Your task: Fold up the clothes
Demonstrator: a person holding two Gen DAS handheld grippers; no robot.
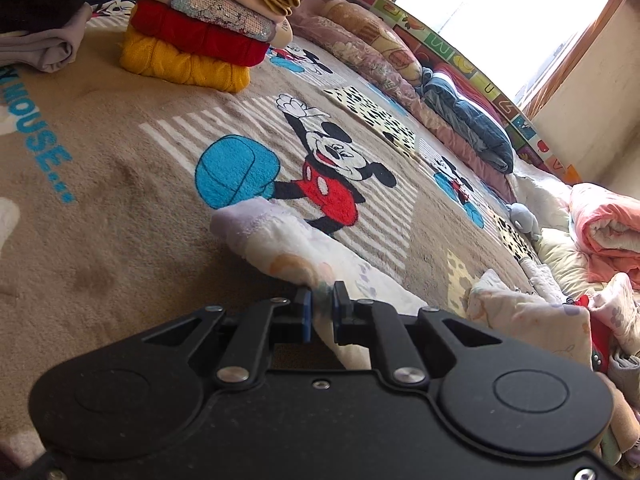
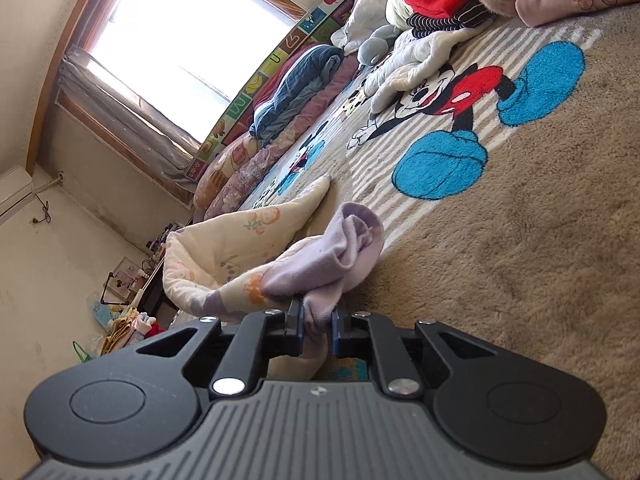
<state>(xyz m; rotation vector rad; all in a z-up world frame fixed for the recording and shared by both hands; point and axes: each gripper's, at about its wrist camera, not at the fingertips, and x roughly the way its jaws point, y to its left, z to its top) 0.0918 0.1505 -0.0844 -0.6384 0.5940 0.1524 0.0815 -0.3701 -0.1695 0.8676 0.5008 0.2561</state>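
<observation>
A cream garment with pastel prints and lilac cuffs [image 1: 288,248] lies stretched over the brown cartoon-mouse blanket [image 1: 120,184]. My left gripper [image 1: 322,300] is shut on a bunched part of it, with a lilac-edged end sticking out past the fingertips. In the right wrist view the same garment [image 2: 224,248] hangs in a loop, and my right gripper [image 2: 316,316] is shut on its lilac cuff [image 2: 344,248], just above the blanket [image 2: 520,264].
A stack of folded clothes [image 1: 208,24] stands at the back left, grey folded items [image 1: 44,44] beside it. Unfolded clothes [image 1: 560,312] pile at the right. Rolled quilts [image 1: 460,120] and a pink quilt [image 1: 608,232] line the window side.
</observation>
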